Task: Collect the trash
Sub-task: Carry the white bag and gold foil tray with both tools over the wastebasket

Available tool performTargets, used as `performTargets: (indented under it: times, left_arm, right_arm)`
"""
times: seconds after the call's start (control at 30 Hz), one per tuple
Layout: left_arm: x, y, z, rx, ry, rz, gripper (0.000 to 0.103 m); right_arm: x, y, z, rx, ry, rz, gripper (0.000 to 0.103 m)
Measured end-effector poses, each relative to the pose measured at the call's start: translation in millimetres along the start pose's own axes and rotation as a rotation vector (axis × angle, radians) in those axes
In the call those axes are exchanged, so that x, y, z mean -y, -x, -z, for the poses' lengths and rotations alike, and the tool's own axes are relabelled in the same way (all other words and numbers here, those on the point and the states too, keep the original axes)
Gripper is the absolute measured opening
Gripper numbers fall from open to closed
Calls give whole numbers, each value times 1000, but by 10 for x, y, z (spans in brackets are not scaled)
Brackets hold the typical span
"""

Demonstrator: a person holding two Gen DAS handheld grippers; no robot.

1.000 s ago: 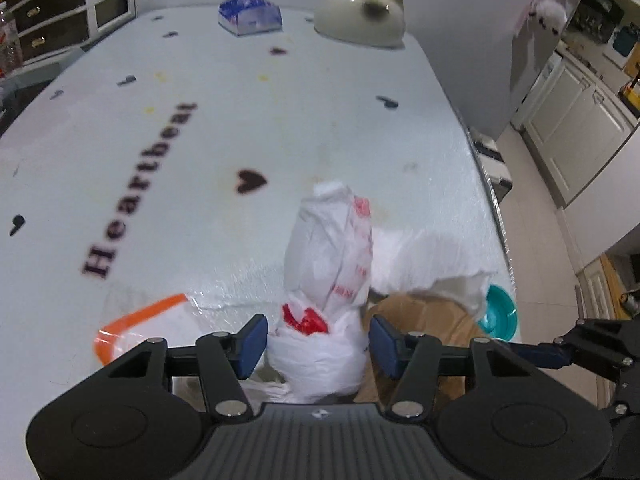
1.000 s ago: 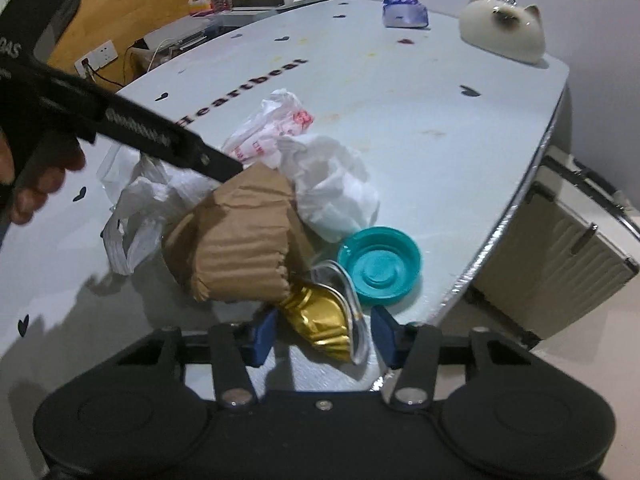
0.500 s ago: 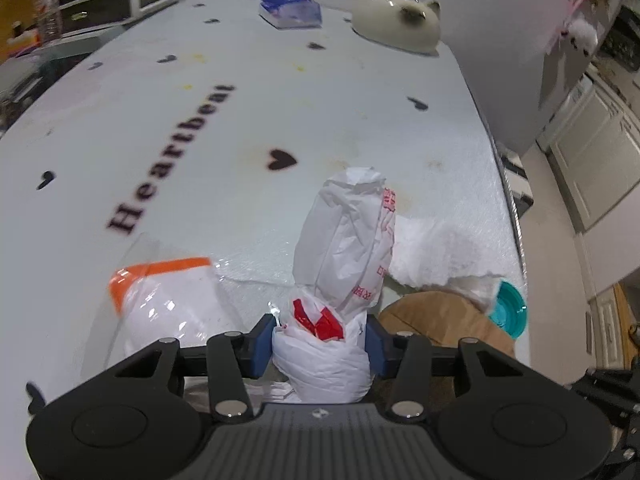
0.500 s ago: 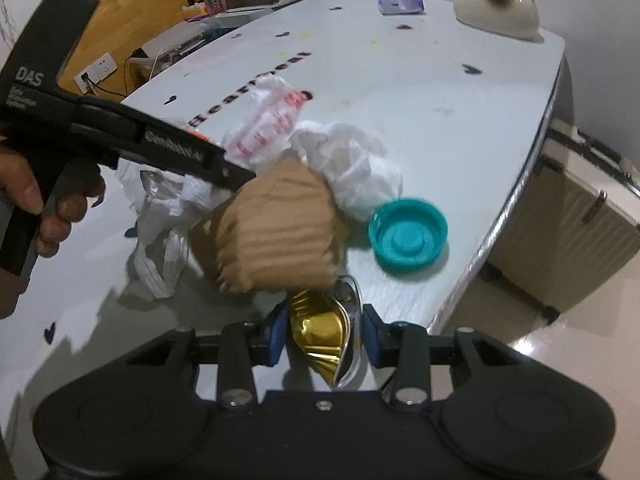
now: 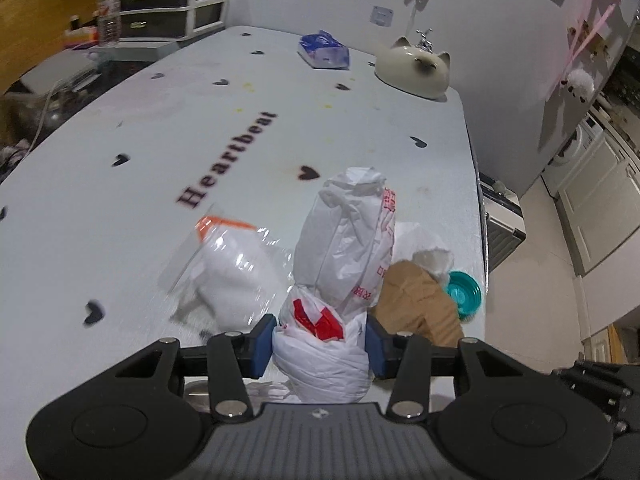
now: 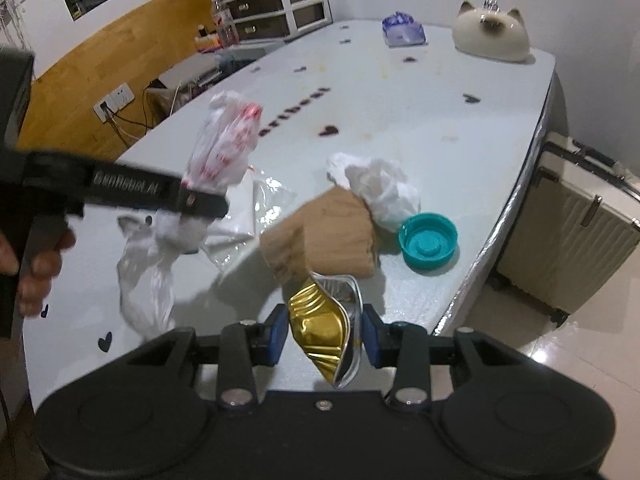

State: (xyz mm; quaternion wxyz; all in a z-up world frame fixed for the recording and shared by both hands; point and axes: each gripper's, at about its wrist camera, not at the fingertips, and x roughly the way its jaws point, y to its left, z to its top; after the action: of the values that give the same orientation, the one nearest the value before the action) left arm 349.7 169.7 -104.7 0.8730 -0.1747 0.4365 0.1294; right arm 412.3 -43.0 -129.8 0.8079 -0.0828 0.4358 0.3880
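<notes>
Lower centre of both views: left gripper (image 5: 320, 344) pinched white plastic bag (image 5: 344, 248) | right gripper (image 6: 323, 334) pinched crushed gold foil cup (image 6: 324, 328) | brown paper (image 6: 324, 236), teal lid (image 6: 428, 240) sat beyond.

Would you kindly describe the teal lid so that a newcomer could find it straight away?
Start at the white table printed with hearts and follow its right edge toward the trash pile. Just right of the brown paper bag and below the crumpled white tissue lies the teal lid. It is the pile's only round, rigid, blue-green item.

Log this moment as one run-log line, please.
left gripper: shut on white plastic bag | right gripper: shut on crushed gold foil tray | on table: brown paper, teal lid
</notes>
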Motion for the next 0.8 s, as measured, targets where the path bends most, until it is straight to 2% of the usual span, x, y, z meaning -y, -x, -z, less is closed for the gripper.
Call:
performTargets:
  times: [0.3, 0.5, 0.8]
  left_arm:
    - [-30, 549, 310, 52, 41, -49, 47]
    - [95, 801, 456, 78, 8, -86, 47]
    - [506, 846, 608, 66, -47, -51, 47]
  right_arm:
    - [-101, 380, 36, 71, -31, 19, 39]
    - [-73, 615, 118, 106, -84, 37, 39]
    - [115, 941, 292, 171, -163, 61, 39]
